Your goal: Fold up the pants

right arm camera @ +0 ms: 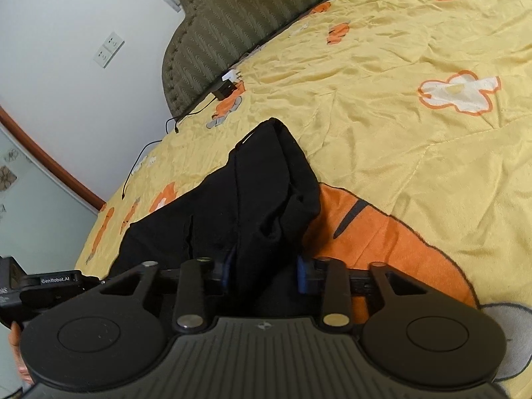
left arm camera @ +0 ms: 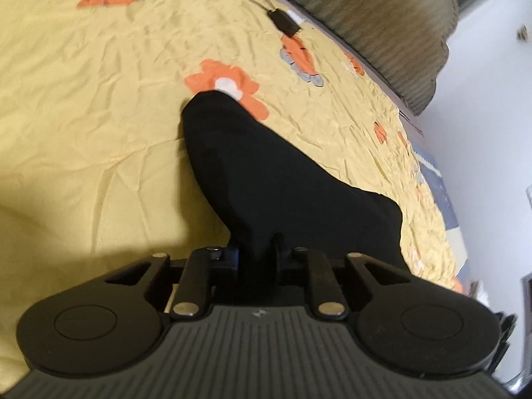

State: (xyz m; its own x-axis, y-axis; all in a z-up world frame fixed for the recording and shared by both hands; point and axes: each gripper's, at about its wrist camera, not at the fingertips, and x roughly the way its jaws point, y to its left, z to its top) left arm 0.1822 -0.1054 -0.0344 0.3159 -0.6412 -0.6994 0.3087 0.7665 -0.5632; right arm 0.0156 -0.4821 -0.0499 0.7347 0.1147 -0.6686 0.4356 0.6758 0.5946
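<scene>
Black pants (left arm camera: pixel 266 173) lie on a yellow flowered bedspread (left arm camera: pixel 99 116). My left gripper (left arm camera: pixel 257 252) is shut on an edge of the pants, and the cloth runs forward from the jaws across the bed. In the right wrist view the pants (right arm camera: pixel 252 199) are bunched and lifted in a fold, and my right gripper (right arm camera: pixel 266 266) is shut on them, with thick cloth between the blue-padded fingers (right arm camera: pixel 301 274). The left gripper's body (right arm camera: pixel 50 286) shows at the left edge of the right view.
A green ribbed headboard (right arm camera: pixel 239 26) borders the bed. A black charger with a cable (left arm camera: pixel 284 21) lies on the bedspread near it; it also shows in the right wrist view (right arm camera: pixel 226 89). A white wall with sockets (right arm camera: pixel 108 50) stands beyond the bed edge.
</scene>
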